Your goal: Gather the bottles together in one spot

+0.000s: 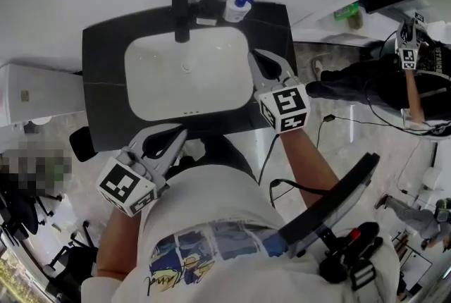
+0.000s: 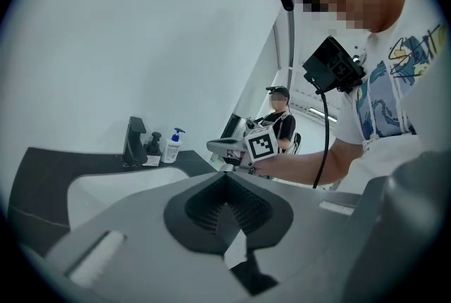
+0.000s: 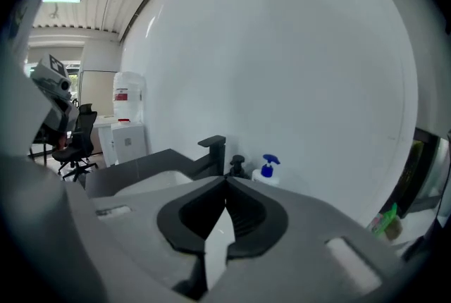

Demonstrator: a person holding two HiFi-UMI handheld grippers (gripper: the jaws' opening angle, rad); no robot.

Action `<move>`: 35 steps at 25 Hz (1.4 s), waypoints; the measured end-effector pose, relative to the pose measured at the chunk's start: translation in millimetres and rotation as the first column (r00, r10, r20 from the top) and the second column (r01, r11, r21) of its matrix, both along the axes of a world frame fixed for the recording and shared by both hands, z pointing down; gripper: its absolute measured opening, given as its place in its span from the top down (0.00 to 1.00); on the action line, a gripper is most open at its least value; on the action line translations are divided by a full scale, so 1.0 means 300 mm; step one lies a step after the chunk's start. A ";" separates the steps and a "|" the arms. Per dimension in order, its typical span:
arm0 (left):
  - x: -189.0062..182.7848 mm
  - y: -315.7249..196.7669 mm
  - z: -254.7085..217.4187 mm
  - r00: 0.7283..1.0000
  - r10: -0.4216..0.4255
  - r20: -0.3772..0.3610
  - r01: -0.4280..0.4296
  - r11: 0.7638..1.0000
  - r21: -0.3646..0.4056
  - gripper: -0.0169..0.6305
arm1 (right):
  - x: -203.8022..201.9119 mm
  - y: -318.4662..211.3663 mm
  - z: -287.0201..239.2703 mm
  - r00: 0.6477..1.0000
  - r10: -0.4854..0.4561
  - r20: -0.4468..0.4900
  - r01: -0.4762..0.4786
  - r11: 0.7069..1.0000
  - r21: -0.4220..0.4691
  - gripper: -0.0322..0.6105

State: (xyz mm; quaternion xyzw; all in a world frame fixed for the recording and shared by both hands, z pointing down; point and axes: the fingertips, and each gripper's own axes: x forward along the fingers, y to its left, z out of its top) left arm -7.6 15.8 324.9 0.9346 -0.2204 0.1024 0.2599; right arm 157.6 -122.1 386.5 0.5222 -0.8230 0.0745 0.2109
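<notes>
A white bottle with a blue pump (image 1: pixel 237 8) stands at the back of the black counter (image 1: pixel 99 76), right of the black faucet (image 1: pixel 181 9). Between them sits a small black pump bottle (image 1: pixel 206 8). My right gripper (image 1: pixel 255 55) hovers over the basin's right edge, shut and empty, pointing toward both bottles; in the right gripper view the white bottle (image 3: pixel 266 171) and black bottle (image 3: pixel 238 166) show just above its jaws (image 3: pixel 227 180). My left gripper (image 1: pixel 180 133) is at the counter's front edge, shut with nothing in it (image 2: pixel 225 176). The white bottle (image 2: pixel 171 146) is far from it.
The white basin (image 1: pixel 187 76) fills the counter's middle. A water dispenser (image 1: pixel 35 94) stands at the left. On a white ledge at the right sits a small green item (image 1: pixel 347 12). A person (image 1: pixel 380 83) sits beyond it, and cables lie on the floor.
</notes>
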 end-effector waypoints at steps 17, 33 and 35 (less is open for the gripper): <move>-0.304 0.255 0.029 0.998 0.055 0.042 -0.057 0.997 0.049 0.97 | -0.382 0.504 -0.020 0.985 -0.022 0.172 0.051 0.985 -0.167 0.95; -0.315 0.390 0.029 0.998 0.047 0.045 -0.049 0.997 0.054 0.97 | -0.497 0.752 -0.109 0.978 -0.119 0.173 0.143 0.981 -0.133 0.95; -0.287 0.405 0.021 0.997 0.042 0.063 -0.046 0.997 0.063 0.97 | -0.481 0.778 -0.128 0.975 -0.137 0.173 0.158 0.980 -0.119 0.95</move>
